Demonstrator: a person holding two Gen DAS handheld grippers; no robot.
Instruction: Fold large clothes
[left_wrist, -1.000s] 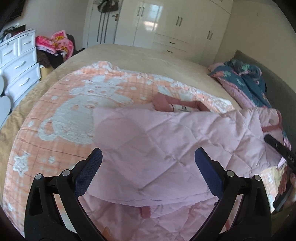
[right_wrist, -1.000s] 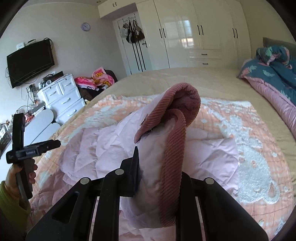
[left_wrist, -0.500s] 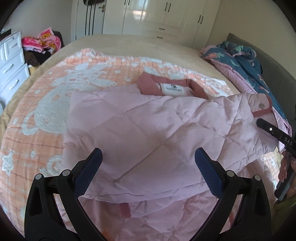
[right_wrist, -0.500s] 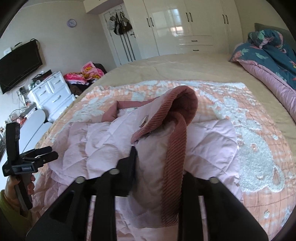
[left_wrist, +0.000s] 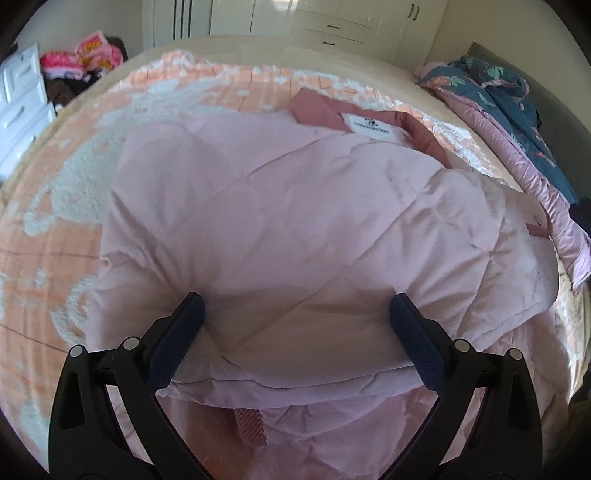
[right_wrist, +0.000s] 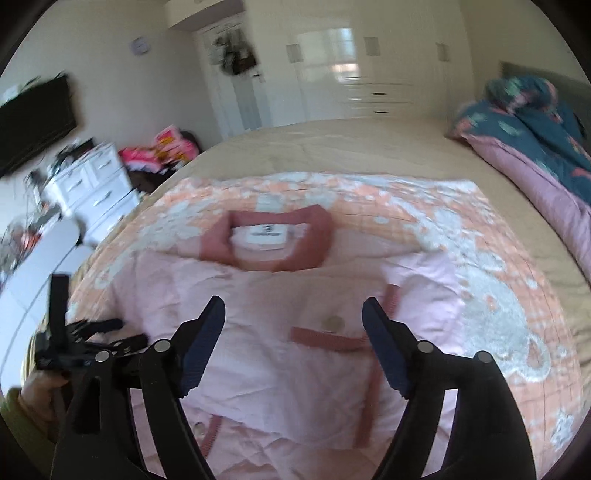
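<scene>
Sleeve's folded in on the pink quilted jacket (right_wrist: 280, 332), right tool (right_wrist: 293, 332) opening off it, left tool (left_wrist: 295, 321) spread wide and empty; next grab the hem.

A white label (left_wrist: 371, 127) sits inside the dusty-pink collar of the pink quilted jacket (left_wrist: 295, 229), in the upper middle of the left wrist view. It carries a small logo and one line of print, too small and blurred to read. No other text is legible.

Both grippers have black frames, silver screws, dark-blue textured fingers (left_wrist: 413, 325); olive-green sleeve (right_wrist: 11, 413).
</scene>
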